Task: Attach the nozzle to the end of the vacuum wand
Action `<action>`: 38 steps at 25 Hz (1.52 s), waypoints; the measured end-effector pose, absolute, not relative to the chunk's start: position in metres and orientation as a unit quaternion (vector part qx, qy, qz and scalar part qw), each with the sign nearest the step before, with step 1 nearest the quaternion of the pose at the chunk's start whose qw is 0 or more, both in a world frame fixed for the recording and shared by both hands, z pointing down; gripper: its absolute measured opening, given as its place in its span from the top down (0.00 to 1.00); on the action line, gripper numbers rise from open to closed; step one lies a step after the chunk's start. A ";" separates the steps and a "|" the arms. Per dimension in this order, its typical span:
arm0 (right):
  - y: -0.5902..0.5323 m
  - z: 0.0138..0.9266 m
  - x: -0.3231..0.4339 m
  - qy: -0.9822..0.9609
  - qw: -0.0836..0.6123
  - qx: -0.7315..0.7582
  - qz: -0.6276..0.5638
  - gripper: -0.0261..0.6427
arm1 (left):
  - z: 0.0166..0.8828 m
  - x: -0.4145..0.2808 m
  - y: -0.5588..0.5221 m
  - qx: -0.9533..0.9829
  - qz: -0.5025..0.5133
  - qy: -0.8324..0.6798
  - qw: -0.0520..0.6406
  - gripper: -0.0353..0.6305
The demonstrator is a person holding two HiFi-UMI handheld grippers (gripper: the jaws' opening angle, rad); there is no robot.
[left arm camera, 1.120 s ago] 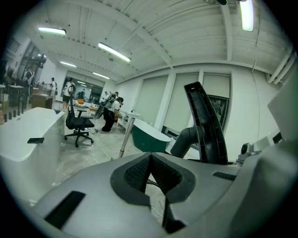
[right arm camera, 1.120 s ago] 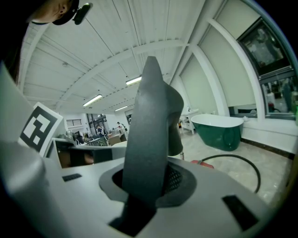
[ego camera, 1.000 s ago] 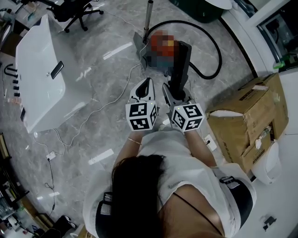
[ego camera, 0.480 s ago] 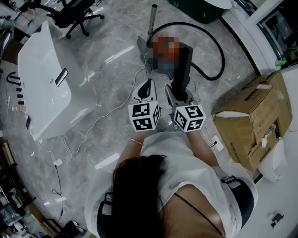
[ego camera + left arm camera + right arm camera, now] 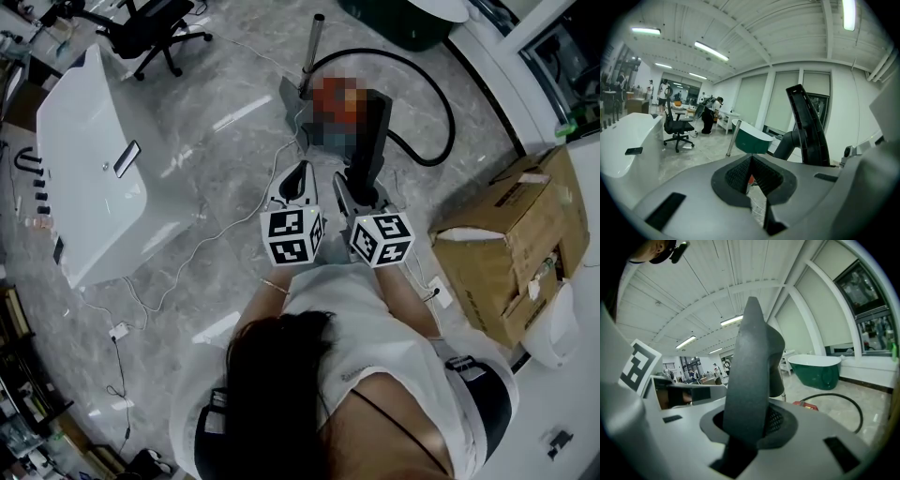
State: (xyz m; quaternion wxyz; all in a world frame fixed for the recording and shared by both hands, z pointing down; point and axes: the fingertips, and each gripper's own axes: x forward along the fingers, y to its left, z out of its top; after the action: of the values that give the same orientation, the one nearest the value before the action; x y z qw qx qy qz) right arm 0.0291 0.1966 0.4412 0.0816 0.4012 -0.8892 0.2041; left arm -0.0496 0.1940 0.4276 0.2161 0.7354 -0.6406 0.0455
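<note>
My right gripper (image 5: 359, 187) is shut on the lower end of a long black nozzle (image 5: 371, 131), which rises straight up out of its jaws in the right gripper view (image 5: 750, 376). The left gripper (image 5: 299, 169) is shut with nothing in it, its pads meeting (image 5: 751, 176), and it is close beside the right one. Ahead on the floor a metal vacuum wand (image 5: 314, 47) stands upright, also visible from the left gripper (image 5: 732, 136). A black hose (image 5: 441, 103) loops from the vacuum's red body, which is partly under a mosaic patch.
A white tub-shaped unit (image 5: 94, 159) with a phone on it fills the left. A cardboard box (image 5: 506, 244) sits at the right. A green bathtub (image 5: 820, 369) and an office chair (image 5: 150, 23) stand farther off. Thin cables (image 5: 187, 248) trail over the marble floor.
Both grippers, with the nozzle still held, have come a little closer to the upright wand. Neither gripper's jaws have changed.
</note>
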 end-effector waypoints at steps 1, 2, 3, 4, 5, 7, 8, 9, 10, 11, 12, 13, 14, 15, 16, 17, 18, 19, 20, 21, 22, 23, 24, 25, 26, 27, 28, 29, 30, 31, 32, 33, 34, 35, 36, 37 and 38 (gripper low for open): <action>0.197 0.441 0.029 -0.888 0.080 0.403 0.206 0.81 | 0.428 -0.050 0.194 0.736 0.047 -0.640 0.216 0.94; 0.197 0.442 0.028 -0.888 0.078 0.404 0.208 0.81 | 0.429 -0.051 0.195 0.737 0.048 -0.638 0.217 0.94; 0.197 0.442 0.028 -0.887 0.075 0.405 0.211 0.82 | 0.429 -0.052 0.194 0.738 0.048 -0.637 0.217 0.94; 0.196 0.442 0.027 -0.886 0.071 0.406 0.214 0.82 | 0.429 -0.053 0.193 0.739 0.048 -0.636 0.217 0.94; 0.196 0.443 0.027 -0.885 0.069 0.407 0.217 0.81 | 0.429 -0.053 0.192 0.739 0.047 -0.636 0.217 0.94; 0.196 0.445 0.027 -0.883 0.069 0.409 0.219 0.81 | 0.429 -0.055 0.192 0.740 0.046 -0.636 0.215 0.94; 0.196 0.446 0.028 -0.883 0.068 0.409 0.220 0.82 | 0.429 -0.055 0.192 0.739 0.047 -0.636 0.214 0.94; 0.197 0.447 0.029 -0.883 0.067 0.409 0.221 0.81 | 0.430 -0.054 0.192 0.740 0.047 -0.636 0.214 0.94; 0.197 0.446 0.031 -0.883 0.064 0.409 0.221 0.82 | 0.430 -0.053 0.192 0.741 0.048 -0.635 0.214 0.94; 0.197 0.444 0.033 -0.883 0.061 0.411 0.219 0.81 | 0.431 -0.051 0.192 0.742 0.048 -0.633 0.215 0.94; 0.198 0.443 0.033 -0.883 0.060 0.413 0.216 0.82 | 0.430 -0.049 0.192 0.744 0.048 -0.631 0.215 0.94; 0.198 0.442 0.032 -0.882 0.061 0.415 0.213 0.82 | 0.430 -0.049 0.192 0.745 0.048 -0.629 0.216 0.94; 0.199 0.442 0.030 -0.882 0.063 0.416 0.212 0.81 | 0.430 -0.050 0.193 0.746 0.048 -0.628 0.216 0.94; 0.199 0.442 0.028 -0.882 0.064 0.416 0.212 0.81 | 0.430 -0.050 0.193 0.748 0.048 -0.626 0.216 0.94; 0.198 0.442 0.028 -0.882 0.065 0.415 0.212 0.81 | 0.430 -0.050 0.192 0.749 0.049 -0.625 0.216 0.94; 0.197 0.442 0.028 -0.882 0.065 0.415 0.213 0.81 | 0.430 -0.048 0.192 0.751 0.050 -0.623 0.215 0.94; 0.197 0.442 0.028 -0.882 0.065 0.414 0.213 0.81 | 0.431 -0.046 0.191 0.752 0.052 -0.621 0.214 0.94; 0.196 0.441 0.029 -0.883 0.063 0.413 0.214 0.82 | 0.431 -0.044 0.190 0.754 0.055 -0.620 0.212 0.94; 0.194 0.441 0.029 -0.884 0.060 0.410 0.215 0.82 | 0.432 -0.043 0.190 0.755 0.059 -0.619 0.209 0.94; 0.193 0.440 0.029 -0.886 0.056 0.408 0.215 0.82 | 0.433 -0.043 0.189 0.754 0.061 -0.620 0.206 0.94; 0.191 0.440 0.028 -0.886 0.054 0.407 0.215 0.82 | 0.435 -0.044 0.188 0.753 0.062 -0.621 0.207 0.94; 0.188 0.441 0.028 -0.887 0.055 0.406 0.213 0.82 | 0.437 -0.045 0.186 0.751 0.061 -0.623 0.209 0.94; 0.186 0.442 0.029 -0.887 0.057 0.406 0.212 0.82 | 0.439 -0.046 0.184 0.749 0.060 -0.625 0.213 0.94; 0.184 0.442 0.029 -0.887 0.058 0.406 0.212 0.82 | 0.439 -0.047 0.182 0.747 0.059 -0.626 0.216 0.94; 0.182 0.442 0.029 -0.887 0.057 0.405 0.213 0.81 | 0.440 -0.047 0.180 0.745 0.059 -0.627 0.217 0.94; 0.180 0.441 0.029 -0.887 0.056 0.405 0.214 0.82 | 0.439 -0.047 0.178 0.745 0.058 -0.628 0.216 0.94; 0.177 0.441 0.029 -0.888 0.054 0.404 0.215 0.81 | 0.439 -0.046 0.175 0.745 0.058 -0.628 0.216 0.94; 0.174 0.441 0.028 -0.888 0.053 0.403 0.214 0.82 | 0.439 -0.046 0.173 0.745 0.057 -0.628 0.215 0.94; 0.171 0.442 0.028 -0.888 0.054 0.403 0.213 0.82 | 0.440 -0.046 0.170 0.745 0.057 -0.628 0.216 0.94; 0.168 0.442 0.027 -0.888 0.055 0.404 0.213 0.82 | 0.441 -0.045 0.167 0.745 0.058 -0.628 0.217 0.94; 0.165 0.443 0.028 -0.887 0.056 0.405 0.213 0.82 | 0.442 -0.045 0.165 0.746 0.059 -0.627 0.217 0.94; 0.162 0.444 0.028 -0.886 0.057 0.407 0.215 0.82 | 0.443 -0.044 0.163 0.746 0.060 -0.626 0.218 0.94; 0.159 0.444 0.029 -0.885 0.057 0.408 0.217 0.82 | 0.443 -0.044 0.160 0.746 0.061 -0.626 0.219 0.94; 0.156 0.445 0.030 -0.884 0.057 0.408 0.219 0.82 | 0.444 -0.043 0.157 0.745 0.061 -0.627 0.220 0.94; 0.153 0.445 0.032 -0.884 0.057 0.408 0.220 0.82 | 0.444 -0.043 0.154 0.744 0.061 -0.628 0.220 0.94; 0.149 0.446 0.033 -0.884 0.057 0.408 0.220 0.82 | 0.445 -0.042 0.151 0.743 0.060 -0.629 0.220 0.94; 0.145 0.447 0.035 -0.884 0.058 0.408 0.220 0.82 | 0.445 -0.042 0.147 0.742 0.060 -0.630 0.221 0.94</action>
State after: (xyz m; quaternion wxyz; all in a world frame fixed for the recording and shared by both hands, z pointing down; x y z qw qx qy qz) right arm 0.0348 0.1453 0.4465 0.0580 0.4085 -0.8839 0.2200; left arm -0.0418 0.1469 0.4449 0.2209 0.7421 -0.6300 0.0595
